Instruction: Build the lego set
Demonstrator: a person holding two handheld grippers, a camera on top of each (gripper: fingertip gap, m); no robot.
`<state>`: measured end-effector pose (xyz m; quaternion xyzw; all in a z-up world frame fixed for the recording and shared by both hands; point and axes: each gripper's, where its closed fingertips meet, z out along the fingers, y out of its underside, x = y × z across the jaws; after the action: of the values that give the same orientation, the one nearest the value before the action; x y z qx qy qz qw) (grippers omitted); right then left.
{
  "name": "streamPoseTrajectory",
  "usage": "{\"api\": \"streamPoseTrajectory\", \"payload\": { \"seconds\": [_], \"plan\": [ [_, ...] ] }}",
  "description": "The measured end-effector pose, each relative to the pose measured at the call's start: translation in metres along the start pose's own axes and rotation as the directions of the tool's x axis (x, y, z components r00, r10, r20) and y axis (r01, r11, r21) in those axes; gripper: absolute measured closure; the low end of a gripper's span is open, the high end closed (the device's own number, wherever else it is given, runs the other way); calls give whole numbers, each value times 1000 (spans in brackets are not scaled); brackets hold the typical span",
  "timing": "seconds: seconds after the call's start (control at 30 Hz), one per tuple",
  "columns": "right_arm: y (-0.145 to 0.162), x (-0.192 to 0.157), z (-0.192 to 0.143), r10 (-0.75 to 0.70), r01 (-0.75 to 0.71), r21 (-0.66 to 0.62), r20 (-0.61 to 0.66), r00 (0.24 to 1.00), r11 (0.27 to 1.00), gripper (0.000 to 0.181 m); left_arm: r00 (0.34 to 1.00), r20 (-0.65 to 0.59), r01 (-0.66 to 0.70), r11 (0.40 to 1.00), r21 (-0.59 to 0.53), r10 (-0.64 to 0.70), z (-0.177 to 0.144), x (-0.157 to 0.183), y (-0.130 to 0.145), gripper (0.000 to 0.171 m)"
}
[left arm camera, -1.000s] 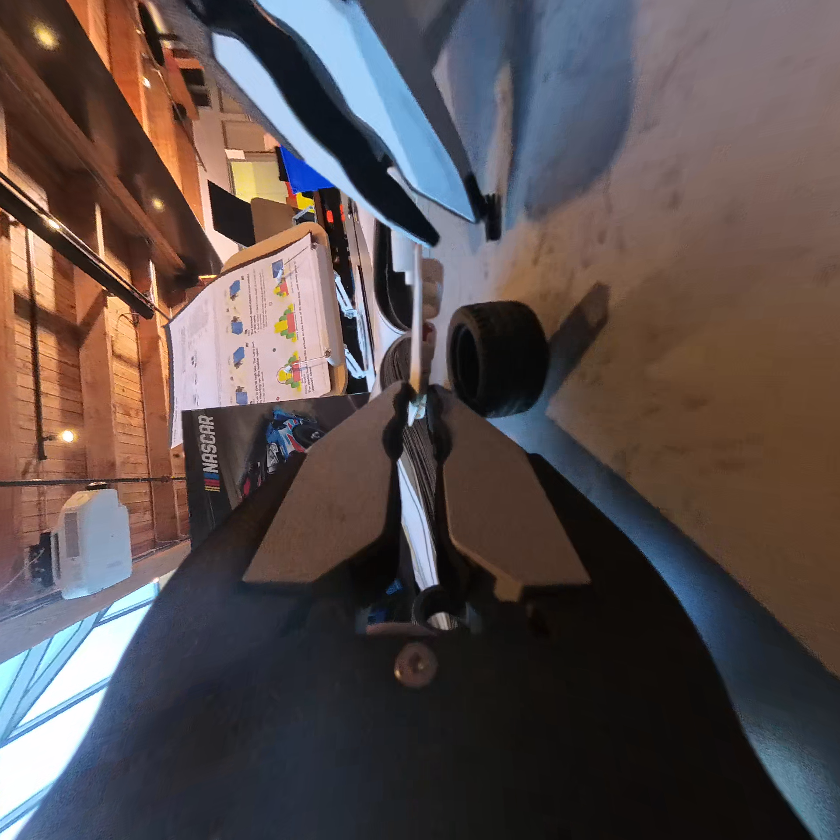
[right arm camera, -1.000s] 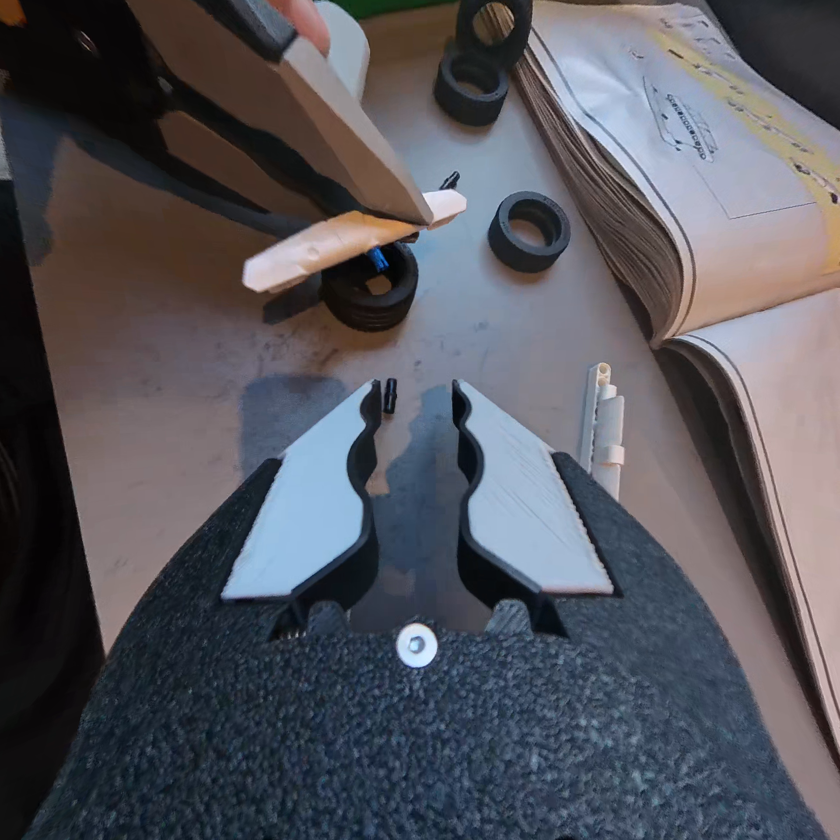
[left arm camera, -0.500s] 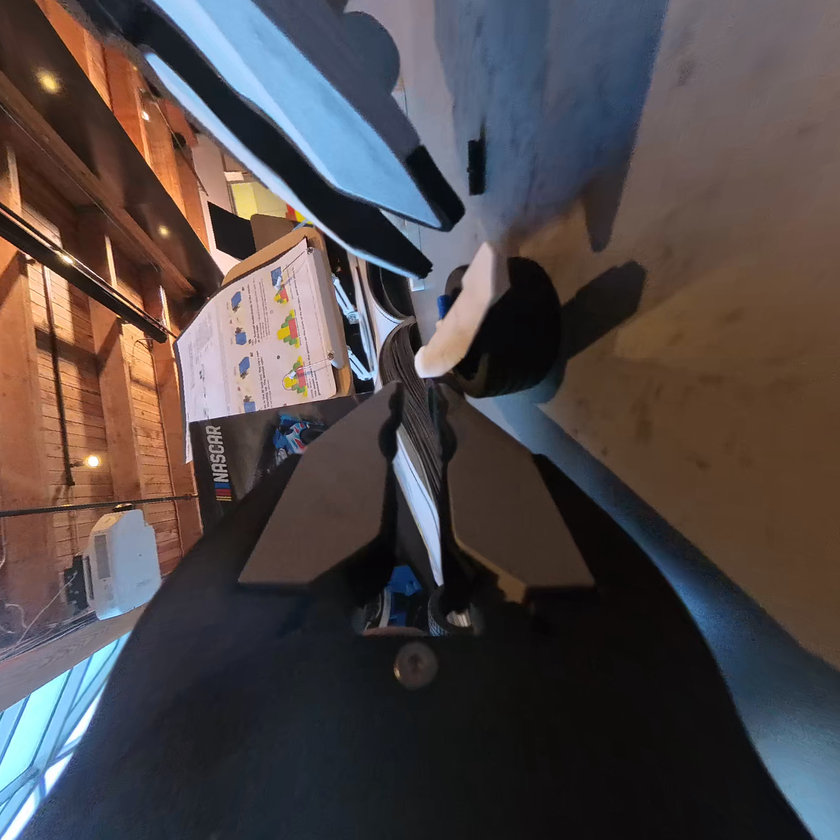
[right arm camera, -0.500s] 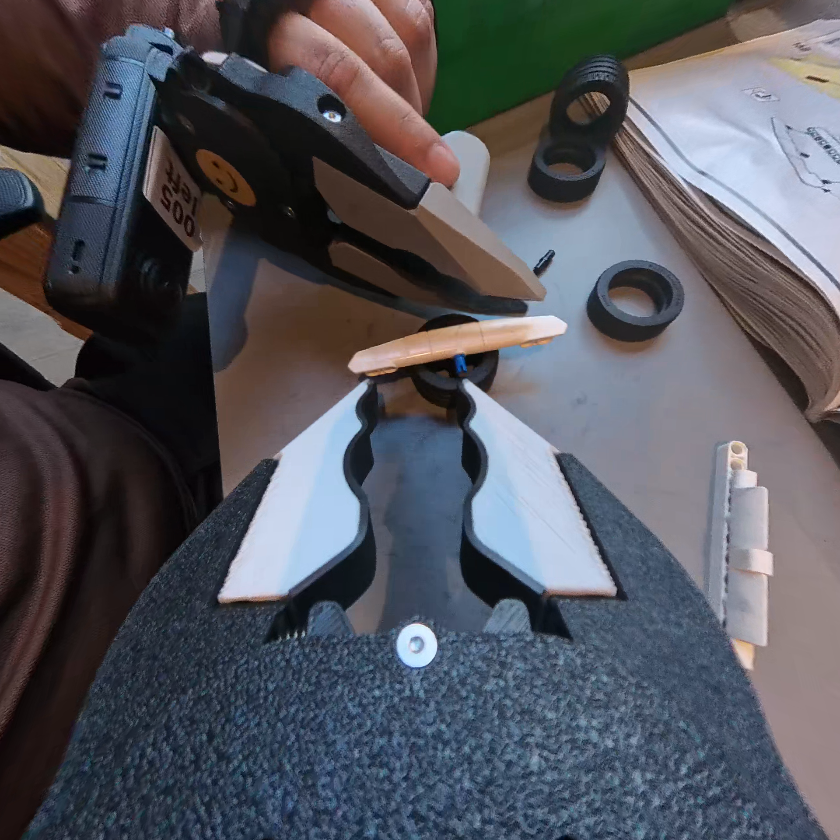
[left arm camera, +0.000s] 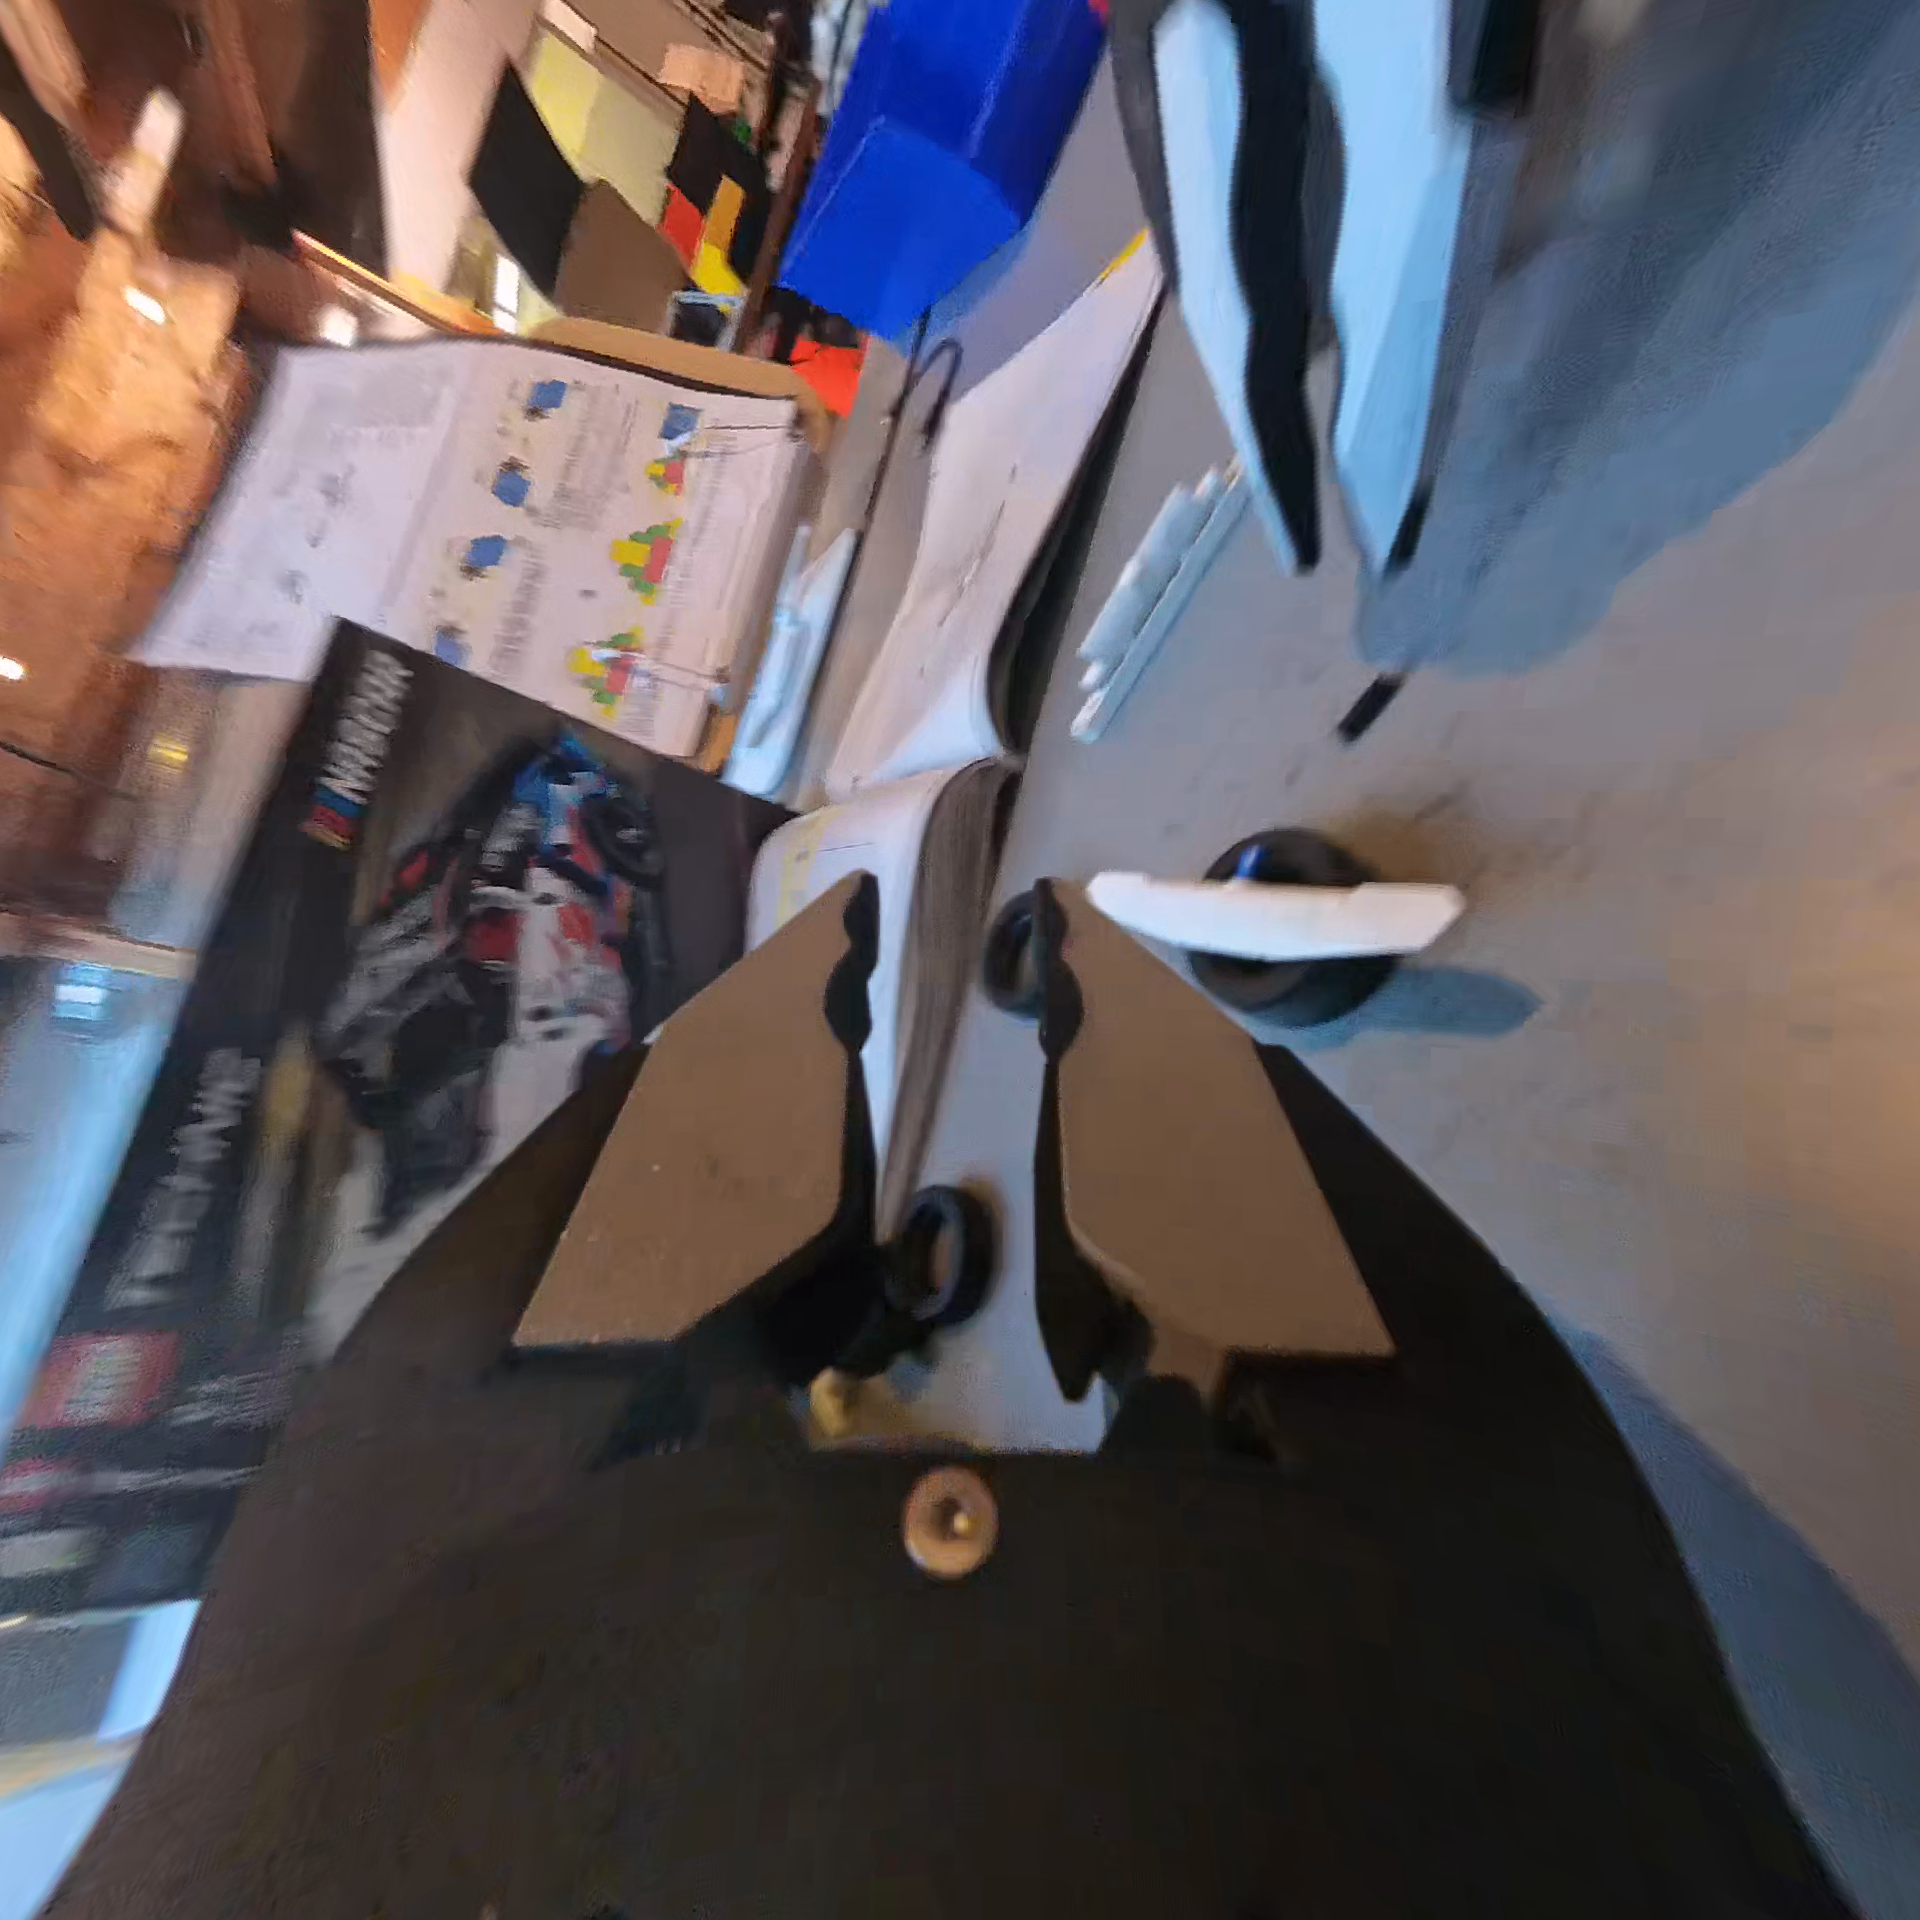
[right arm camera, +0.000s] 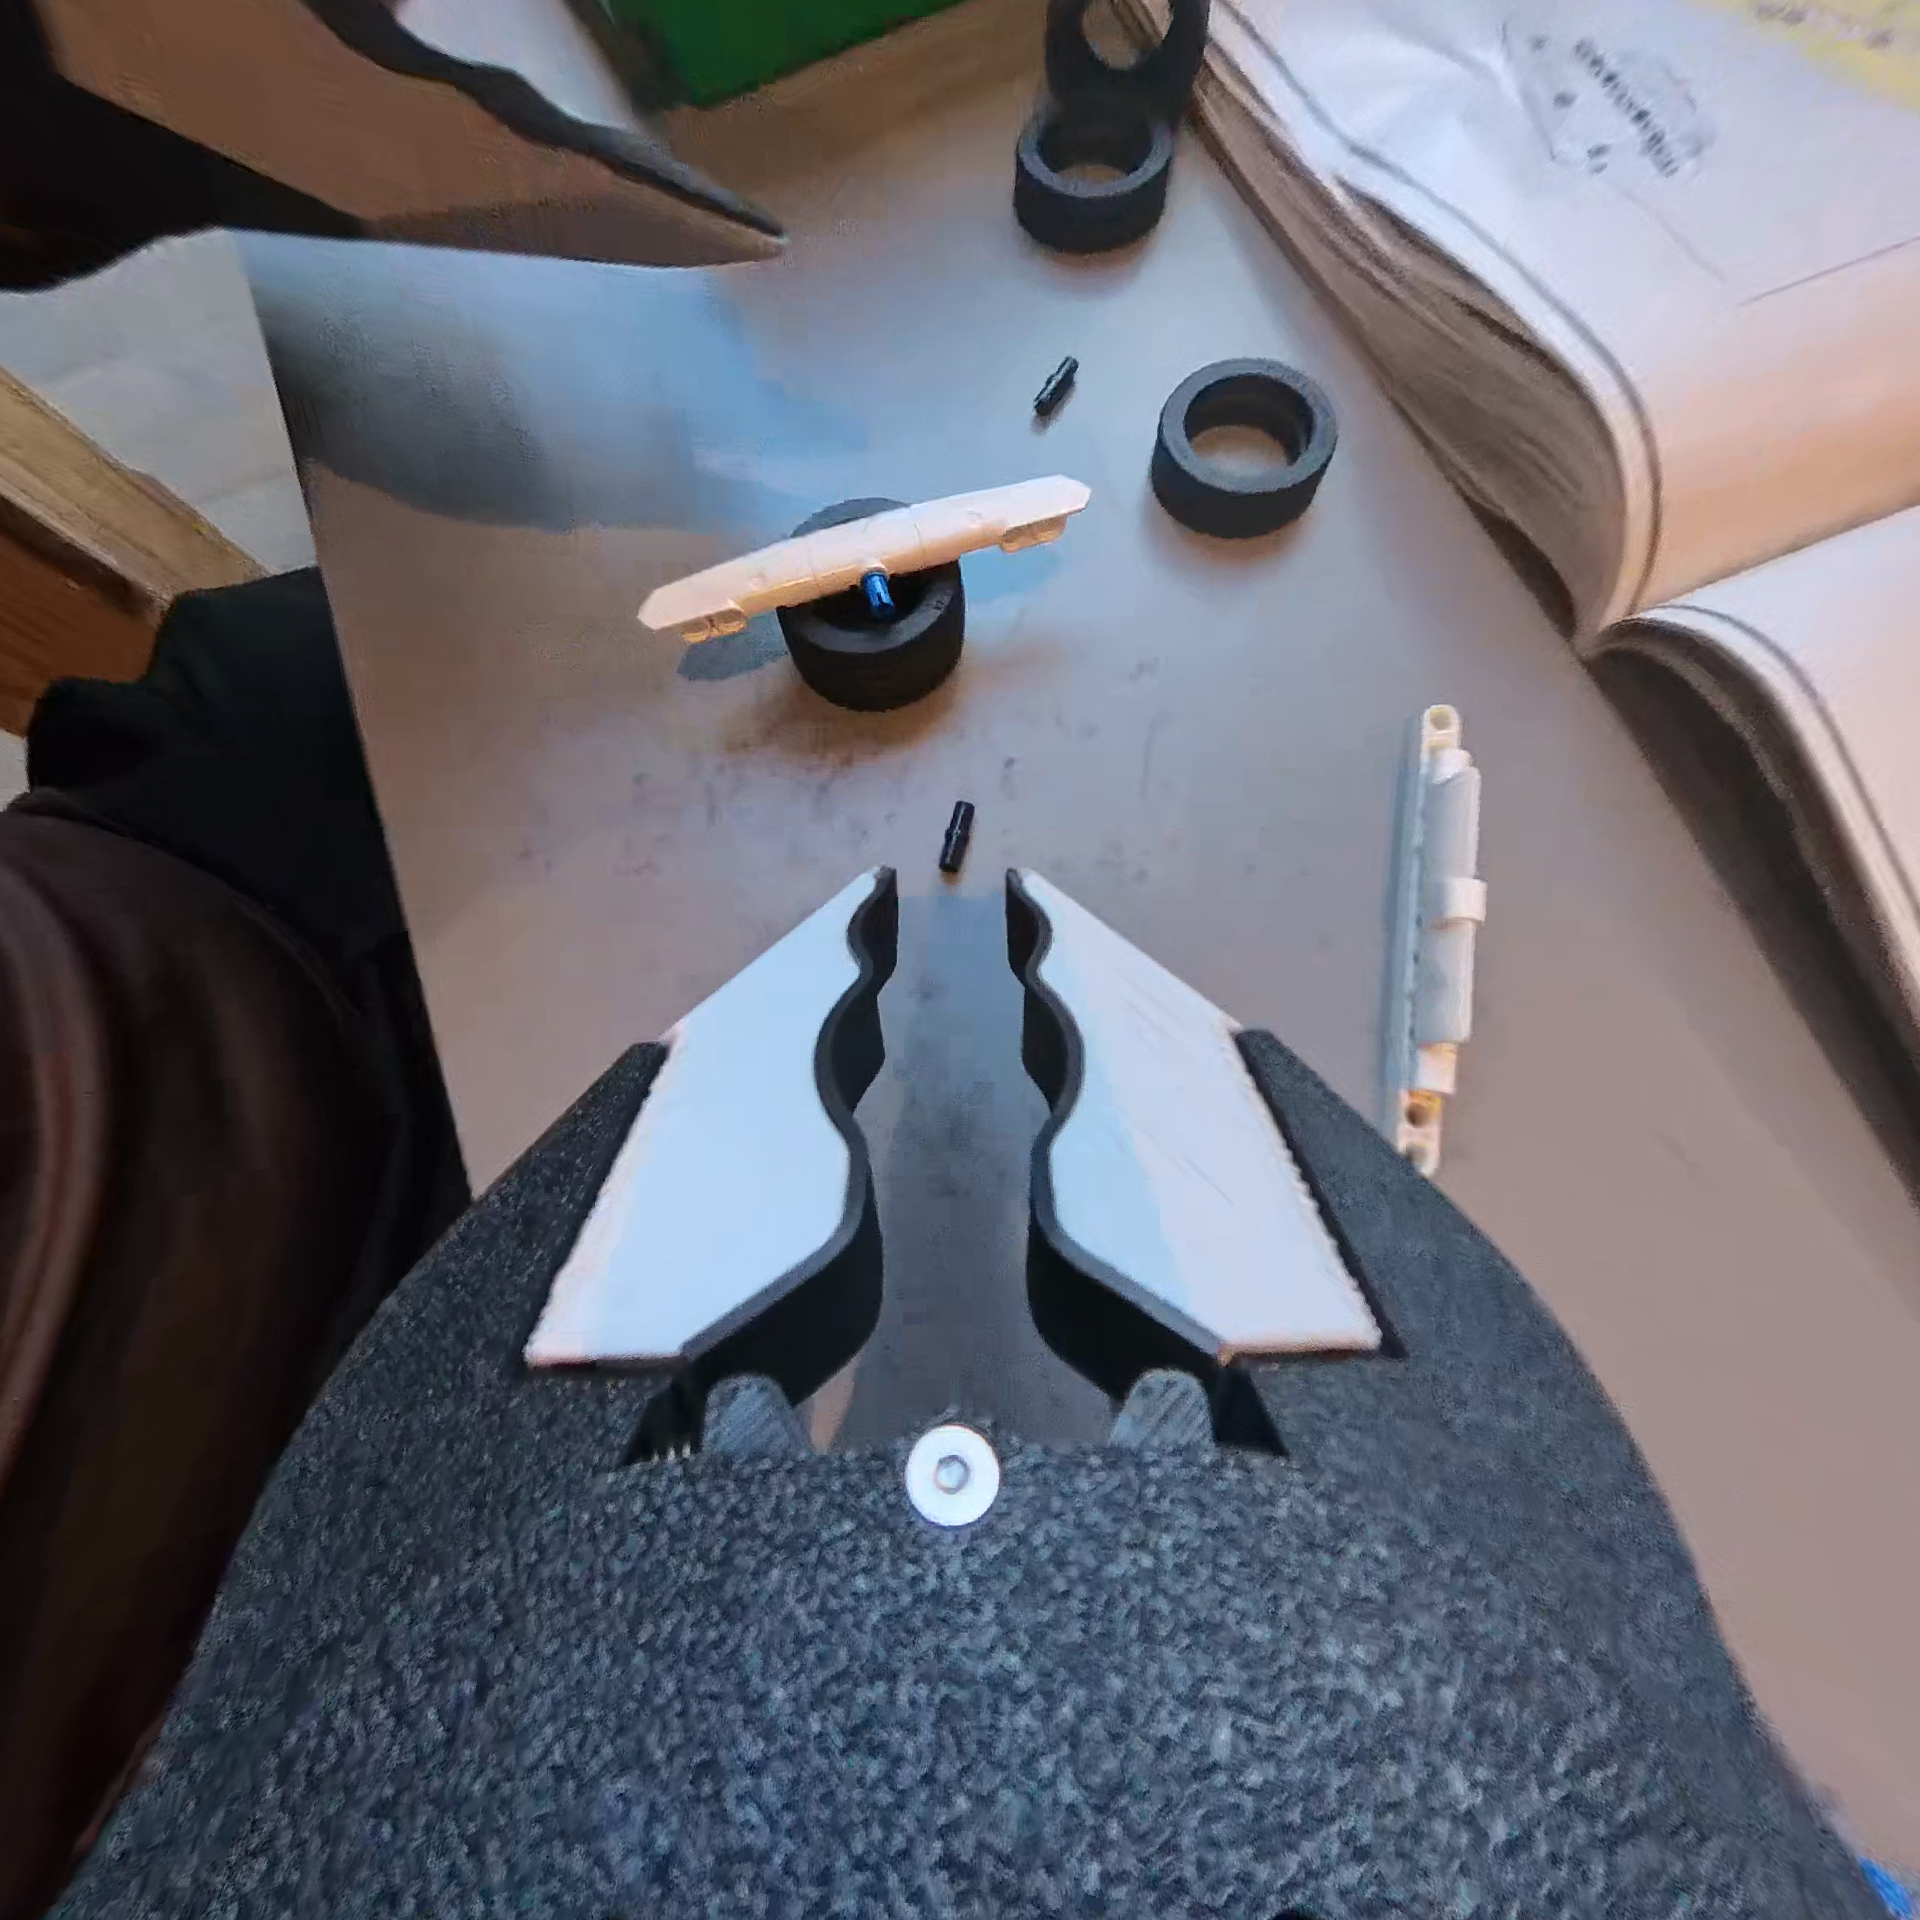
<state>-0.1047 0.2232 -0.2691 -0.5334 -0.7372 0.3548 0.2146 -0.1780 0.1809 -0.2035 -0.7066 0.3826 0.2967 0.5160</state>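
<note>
Two grippers, both empty. Left gripper (left arm camera: 953, 894): jaws parted with nothing between them, now drawn back and swung toward the manual (left arm camera: 935, 623) and box (left arm camera: 416, 987). Half a second ago clamped on the white beam; a second ago carrying it above the table.

Beam (right arm camera: 862, 566) now released: lying level across the top of a black tyre (right arm camera: 871, 665), both ends overhanging, blue pin (right arm camera: 876, 592) on its underside pointing down into the tyre's hole. Seated or merely resting: impossible to tell.

Right gripper (right arm camera: 951, 883): jaws apart, hovering low over the table (right arm camera: 1143, 727), with a black pin (right arm camera: 954, 834) lying just ahead of the fingertips, in line with the gap.

- Second pin (right arm camera: 1056, 384): farther off, beyond the beam.
- Loose tyre (right arm camera: 1244, 447): right of the beam.
- Far tyres (right arm camera: 1096, 177): near the manual's spine.
- White strip (right arm camera: 1439, 925): well right of the right gripper, beside the manual.

Meaning for the build: beam parked, left gripper freed. Probable next step: a pick of the near pin by the right gripper, for fitting into the beam. Pin small and round, likely to roll or tip under a misaligned pinch. Beam balanced on the tyre alone, easily knocked off.
</note>
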Motion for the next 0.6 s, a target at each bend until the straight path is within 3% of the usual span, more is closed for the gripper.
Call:
{"api": "streamPoseTrajectory", "payload": {
  "seconds": [0.13,0.23,0.4,0.53,0.6],
  "plan": [
    [8,0,25,4,-5,-79,-9,1000,997,160,929,-244,292,956,19,-279,-1,23,-16,134],
    [9,-4,34,6,-3,-91,32,999,996,175,883,-321,368,929,20,-343,1,35,-21,135],
    [3,-7,32,12,-9,-42,73,997,999,177,934,-314,188,982,18,-173,11,52,-22,140],
    [-18,-25,15,36,-50,64,208,977,997,177,953,-304,5,1000,5,-3,23,63,-20,141],
    [-24,-30,9,47,-69,85,244,969,994,177,952,-298,-65,998,17,67,26,65,-22,150]
  ]
}}
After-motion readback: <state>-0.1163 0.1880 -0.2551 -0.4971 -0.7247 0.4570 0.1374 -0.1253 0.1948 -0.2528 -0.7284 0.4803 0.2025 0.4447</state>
